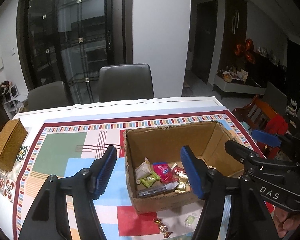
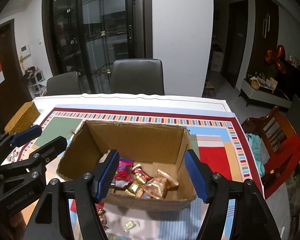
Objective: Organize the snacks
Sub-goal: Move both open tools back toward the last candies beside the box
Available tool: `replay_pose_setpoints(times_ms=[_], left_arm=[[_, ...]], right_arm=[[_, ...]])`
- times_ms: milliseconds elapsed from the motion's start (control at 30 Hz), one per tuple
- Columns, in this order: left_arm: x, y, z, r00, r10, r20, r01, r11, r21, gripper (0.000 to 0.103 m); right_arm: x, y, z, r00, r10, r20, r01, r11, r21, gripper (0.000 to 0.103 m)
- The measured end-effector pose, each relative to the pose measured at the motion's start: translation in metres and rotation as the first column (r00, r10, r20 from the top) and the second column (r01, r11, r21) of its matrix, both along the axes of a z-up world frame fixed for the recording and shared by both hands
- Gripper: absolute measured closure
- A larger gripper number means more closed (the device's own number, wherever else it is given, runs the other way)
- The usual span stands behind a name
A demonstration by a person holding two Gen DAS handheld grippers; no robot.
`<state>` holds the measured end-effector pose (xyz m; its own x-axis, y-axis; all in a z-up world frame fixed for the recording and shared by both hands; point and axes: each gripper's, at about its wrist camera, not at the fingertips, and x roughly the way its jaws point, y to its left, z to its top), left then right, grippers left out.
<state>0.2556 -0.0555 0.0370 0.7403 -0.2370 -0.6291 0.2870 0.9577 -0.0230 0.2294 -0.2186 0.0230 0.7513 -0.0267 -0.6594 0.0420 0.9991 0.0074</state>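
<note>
An open cardboard box [image 1: 170, 140] [image 2: 130, 138] stands on the patterned tablecloth. Inside lie several snack packets: a red one [image 1: 163, 171] [image 2: 123, 170], a green one [image 1: 149, 180], and gold ones [image 2: 156, 186]. My left gripper [image 1: 148, 150] hovers open above the box's left near corner with nothing between its pads. My right gripper [image 2: 151, 153] hovers open over the box's near side, also empty. Each shows in the other's view, the right gripper [image 1: 250, 144] at the right edge and the left gripper [image 2: 42, 138] at the left. In front of the box lie loose wrapped candies [image 1: 163, 227] [image 2: 102, 216] and a pale green candy [image 1: 190, 220] [image 2: 130, 225].
A woven lidded basket [image 1: 8, 144] [image 2: 23, 117] sits at the table's far left. Two grey chairs [image 1: 126, 82] [image 2: 137, 76] stand behind the table. A wooden chair [image 2: 278, 132] with red cloth is beside the right edge. A hand [image 1: 288, 224] holds the right gripper's handle.
</note>
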Motion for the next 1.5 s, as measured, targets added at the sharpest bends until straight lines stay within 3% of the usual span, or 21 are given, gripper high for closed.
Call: replay_pose_setpoints(times_ms=[833, 1500], left_arm=[[-0.06, 0.0, -0.007, 0.999, 0.025, 0.025, -0.026, 0.999, 0.031, 0.038], [-0.096, -0.002, -0.052, 0.999, 0.038, 0.012, -0.039, 0.996, 0.078, 0.038]], right_arm=[[-0.061, 0.004, -0.015, 0.999, 0.026, 0.019, -0.026, 1.0, 0.011, 0.034], [-0.098, 0.019, -0.05, 0.991, 0.13, 0.038, -0.128, 0.991, -0.048, 0.035]])
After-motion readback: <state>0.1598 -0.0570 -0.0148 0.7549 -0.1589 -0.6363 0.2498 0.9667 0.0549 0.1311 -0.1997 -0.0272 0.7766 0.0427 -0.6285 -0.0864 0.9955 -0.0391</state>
